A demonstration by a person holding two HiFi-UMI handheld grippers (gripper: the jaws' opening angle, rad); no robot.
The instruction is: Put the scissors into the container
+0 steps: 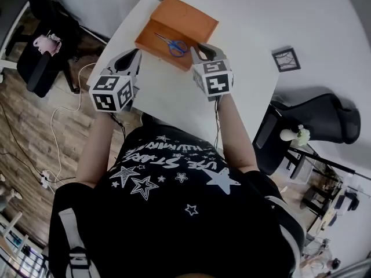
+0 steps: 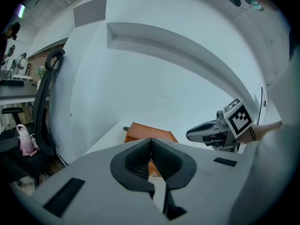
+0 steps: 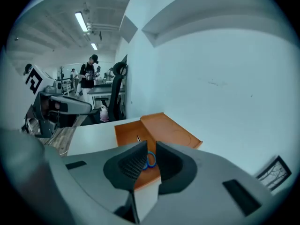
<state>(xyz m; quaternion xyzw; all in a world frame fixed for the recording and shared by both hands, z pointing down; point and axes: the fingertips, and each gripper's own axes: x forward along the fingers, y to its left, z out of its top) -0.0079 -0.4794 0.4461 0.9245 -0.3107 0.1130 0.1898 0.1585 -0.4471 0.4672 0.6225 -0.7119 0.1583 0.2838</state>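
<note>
The scissors point(image 1: 172, 44) with blue handles lie flat inside the orange container point(image 1: 186, 15), in its near, sunken half, so I judge the task done. Nothing looks left except to draw back; the far half of the container is a flat orange panel point(image 3: 171, 131), perhaps a lid, and the task says nothing about closing it.

My left gripper point(image 1: 134, 54) hangs over the near left edge of the white bench point(image 1: 261, 16), just near and left of the container. Its jaws are pressed together at the tips and have hold of nothing. My right gripper point(image 1: 208, 50) hovers at the container's near right corner, above it and not touching. Its jaws stand a narrow gap apart with nothing between them. Through that gap I see the blue handles lying down in the container, well clear of the pads.

A small dark-framed square point(image 1: 286, 59) lies on the bench to the right, well apart from the container, and the bench is bare otherwise. Off the bench, a black chair point(image 1: 324, 117) stands at the near right and another chair point(image 1: 40, 51) with a pink thing point(image 1: 46, 42) on it at the left, over a wooden floor with a loose white cable point(image 1: 58, 126). A person point(image 3: 89, 74) stands far off in the room. Nothing lies between my jaws and the container.
</note>
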